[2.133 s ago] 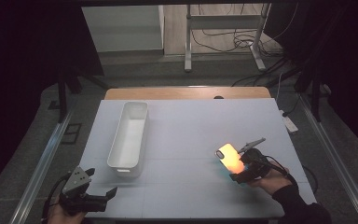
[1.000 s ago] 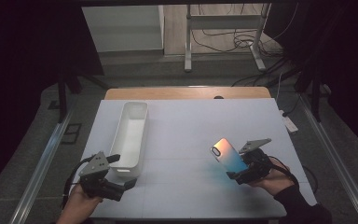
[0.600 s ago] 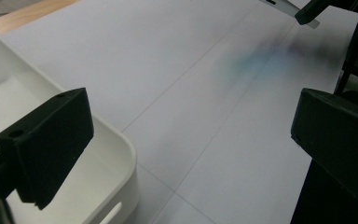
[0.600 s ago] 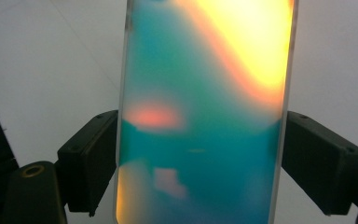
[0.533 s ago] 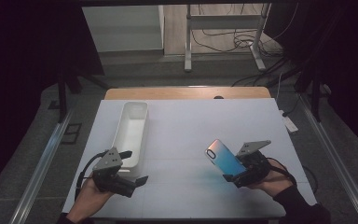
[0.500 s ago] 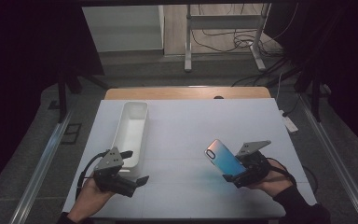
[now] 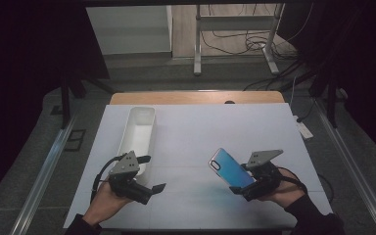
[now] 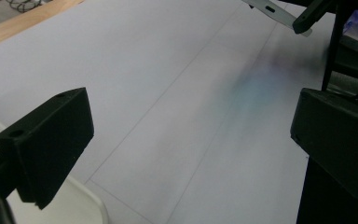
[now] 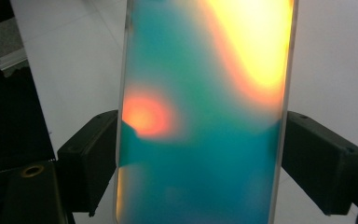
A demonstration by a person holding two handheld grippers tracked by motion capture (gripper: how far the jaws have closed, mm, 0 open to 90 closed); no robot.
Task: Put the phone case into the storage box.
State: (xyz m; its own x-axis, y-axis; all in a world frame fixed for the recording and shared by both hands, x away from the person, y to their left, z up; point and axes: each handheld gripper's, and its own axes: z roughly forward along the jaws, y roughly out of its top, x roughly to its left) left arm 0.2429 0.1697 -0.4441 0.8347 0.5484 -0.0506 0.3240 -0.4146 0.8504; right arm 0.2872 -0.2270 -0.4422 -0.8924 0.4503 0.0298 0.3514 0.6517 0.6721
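Observation:
A phone (image 7: 227, 168) with an iridescent back stands tilted above the white table (image 7: 200, 127) at the right. It looks blue from above, and teal with yellow and orange glare in the right gripper view (image 9: 205, 116). My right gripper (image 7: 245, 181) is shut on its lower part, both pads (image 9: 93, 154) pressed on the long edges. My left gripper (image 7: 152, 174) is at the near left beside the tray's near end, jaws pointing right. In the left gripper view it (image 8: 186, 140) stands wide open over bare table.
A long white tray (image 7: 139, 129) lies on the left half of the table; its corner (image 8: 84, 210) sits under my left jaw. A wooden strip (image 7: 196, 97) borders the far edge. Beyond the table are a dark floor, metal legs and cables.
My left gripper has come in from the near left corner to the tray's near end. The phone has tipped in the right gripper, its sheen going from orange to blue.

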